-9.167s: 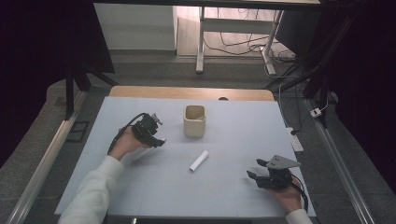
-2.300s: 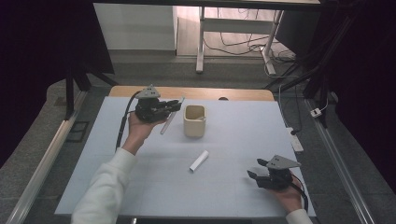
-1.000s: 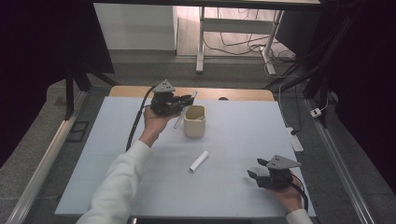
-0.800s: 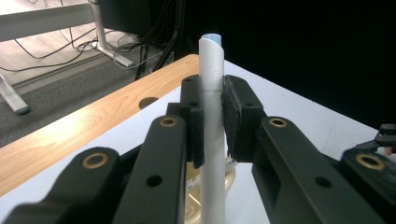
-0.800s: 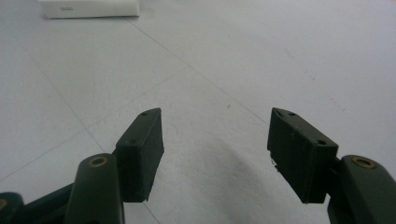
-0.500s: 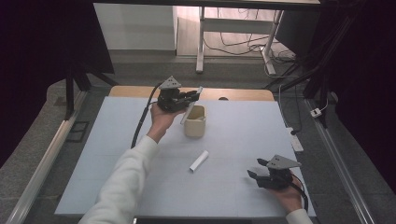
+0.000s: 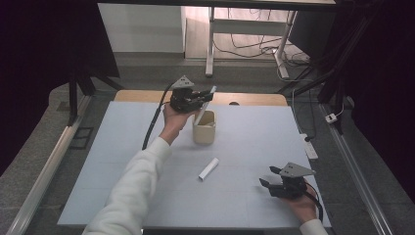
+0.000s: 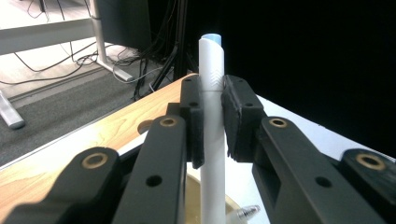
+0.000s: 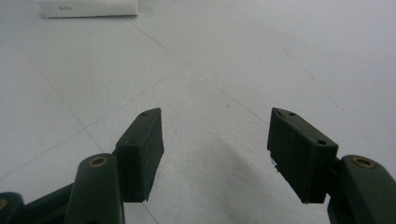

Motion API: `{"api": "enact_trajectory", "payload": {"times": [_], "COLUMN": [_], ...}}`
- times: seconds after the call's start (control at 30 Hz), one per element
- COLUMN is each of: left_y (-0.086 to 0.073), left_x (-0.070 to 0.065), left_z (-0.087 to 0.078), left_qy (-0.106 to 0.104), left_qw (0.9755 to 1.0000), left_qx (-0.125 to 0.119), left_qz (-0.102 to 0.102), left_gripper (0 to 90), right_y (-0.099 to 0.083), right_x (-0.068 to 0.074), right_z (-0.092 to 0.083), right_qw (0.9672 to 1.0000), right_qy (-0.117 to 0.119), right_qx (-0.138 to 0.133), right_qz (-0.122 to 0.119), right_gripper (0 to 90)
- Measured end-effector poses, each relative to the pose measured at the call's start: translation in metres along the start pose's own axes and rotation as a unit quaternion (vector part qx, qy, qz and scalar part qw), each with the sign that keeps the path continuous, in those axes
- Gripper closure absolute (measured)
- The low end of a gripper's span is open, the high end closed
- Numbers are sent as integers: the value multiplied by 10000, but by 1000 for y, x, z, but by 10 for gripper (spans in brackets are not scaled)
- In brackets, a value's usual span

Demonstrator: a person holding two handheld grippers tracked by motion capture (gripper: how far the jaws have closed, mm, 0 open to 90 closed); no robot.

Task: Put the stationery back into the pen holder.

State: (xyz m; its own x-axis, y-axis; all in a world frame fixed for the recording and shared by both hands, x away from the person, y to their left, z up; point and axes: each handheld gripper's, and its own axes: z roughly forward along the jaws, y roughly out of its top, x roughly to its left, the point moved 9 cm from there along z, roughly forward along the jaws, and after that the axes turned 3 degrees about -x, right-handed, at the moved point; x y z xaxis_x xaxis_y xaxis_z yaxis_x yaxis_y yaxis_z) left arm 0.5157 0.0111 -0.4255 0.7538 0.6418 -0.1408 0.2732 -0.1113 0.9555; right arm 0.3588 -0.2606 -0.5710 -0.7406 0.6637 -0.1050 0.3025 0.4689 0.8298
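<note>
My left gripper is shut on a white pen with a pale blue tip, held above the rim of a beige cup at the back middle of the mat. In the left gripper view the pen's lower end reaches down into the cup, where another pen tip shows. A second white pen lies on the mat in front of the cup. My right gripper rests open near the front right, nothing between its jaws.
A pale blue mat covers the wooden table. Behind the table are a white desk frame and cables on the floor. A metal rail runs along the left side.
My left gripper has carried the pen rightward over the cup. The right gripper has stayed where it was.
</note>
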Motion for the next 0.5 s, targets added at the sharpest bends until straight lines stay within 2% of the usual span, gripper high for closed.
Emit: {"api": "enact_trajectory", "payload": {"times": [0.13, 0.5], "left_y": [2, 6], "left_x": [1, 7], "left_z": [6, 11], "left_qy": [-47, 34], "left_qw": [9999, 9998], "left_qx": [-52, -151], "left_qz": [-86, -93], "left_gripper": [779, 763], "right_y": [0, -2], "right_x": [0, -1], "right_z": [1, 1], "right_qw": [10000, 10000], "right_qy": [3, -5], "right_qx": [14, 41], "right_qz": [-1, 14], "right_gripper": [353, 354]}}
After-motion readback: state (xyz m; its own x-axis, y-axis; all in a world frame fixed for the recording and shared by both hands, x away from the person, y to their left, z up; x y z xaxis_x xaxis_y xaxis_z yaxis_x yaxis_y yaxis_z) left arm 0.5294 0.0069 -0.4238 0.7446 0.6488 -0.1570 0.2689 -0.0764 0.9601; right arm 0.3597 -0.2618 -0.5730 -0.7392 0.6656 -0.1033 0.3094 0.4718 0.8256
